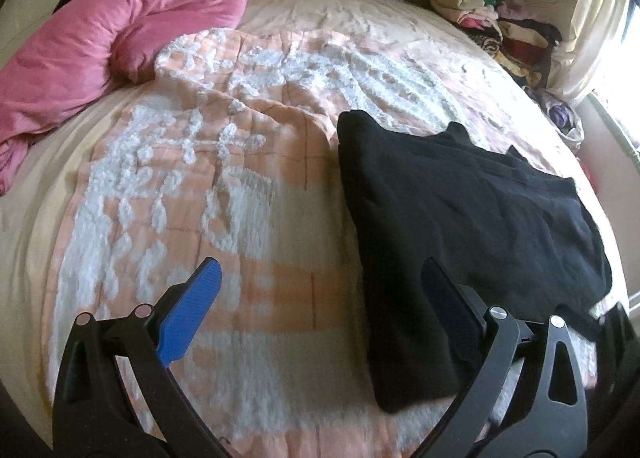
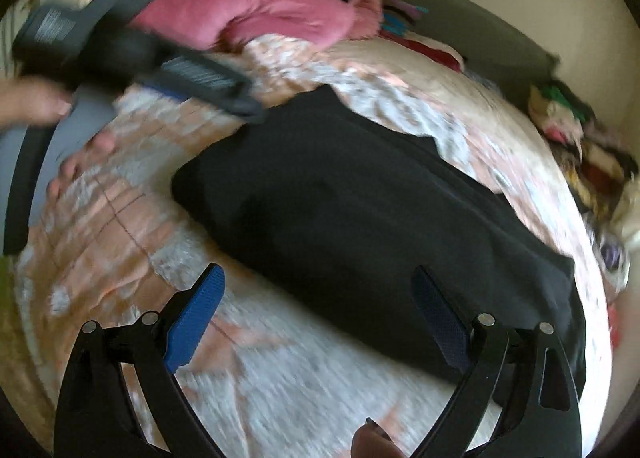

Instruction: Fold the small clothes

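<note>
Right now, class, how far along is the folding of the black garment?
Done: the black garment lies in a compact, folded-looking block on the bedspread. In hand: nothing; the left gripper and right gripper are open and empty. Left: possibly another fold, then the stack.

Across the middle and lower left of the left wrist view, the bed (image 1: 248,186) lies bare, a wide stretch of peach and white quilt open for a gripper to pass. The black garment (image 1: 460,226) covers the right half of that view, flat and low on the quilt. A pink duvet (image 1: 100,42) is heaped along the upper left edge, and stacked clothes (image 1: 492,18) crowd the upper right corner. In the blurred right wrist view, the left gripper (image 2: 224,94) and a hand (image 2: 36,102) take up the upper left, just beside the garment's far corner. The lower centre of that view is bare quilt.
</note>
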The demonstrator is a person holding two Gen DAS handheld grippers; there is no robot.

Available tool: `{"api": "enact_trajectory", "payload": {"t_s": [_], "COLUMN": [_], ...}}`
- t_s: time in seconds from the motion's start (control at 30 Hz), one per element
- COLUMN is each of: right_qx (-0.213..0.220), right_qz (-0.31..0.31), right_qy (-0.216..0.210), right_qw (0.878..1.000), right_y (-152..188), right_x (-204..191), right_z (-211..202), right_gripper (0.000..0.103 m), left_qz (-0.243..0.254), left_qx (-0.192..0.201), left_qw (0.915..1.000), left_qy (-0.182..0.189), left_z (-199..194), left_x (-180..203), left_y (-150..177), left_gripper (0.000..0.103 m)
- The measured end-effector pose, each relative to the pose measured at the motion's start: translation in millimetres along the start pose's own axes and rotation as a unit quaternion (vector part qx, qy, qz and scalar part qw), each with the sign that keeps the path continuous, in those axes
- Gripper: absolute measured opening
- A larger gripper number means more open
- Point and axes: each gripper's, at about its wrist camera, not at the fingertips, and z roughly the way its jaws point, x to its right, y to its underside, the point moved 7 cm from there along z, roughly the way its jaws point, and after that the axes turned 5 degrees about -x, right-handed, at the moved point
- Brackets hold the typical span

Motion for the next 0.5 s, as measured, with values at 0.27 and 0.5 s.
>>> {"api": "enact_trajectory", "payload": {"t_s": [0.27,0.5], "right_qx": [0.002,0.002], "right_qz": [-0.061,-0.037], "right_qy": [0.070,0.100], "right_qw": [0.996,0.994], "right_y": [-20,-28], "right_x": [-27,-7], "right_z": [33,46], "right_gripper": [0.093,0.080], "left_qz": [0.008,0.015], "left_qx": [-0.015,-0.031], "left_qw": [0.9999,0.9994], "left_qy": [0.002,0.005], "left_z": [26,45], "left_x": [4,12], "left_y": [-27,-39], "left_gripper": [0.093,0.093]}}
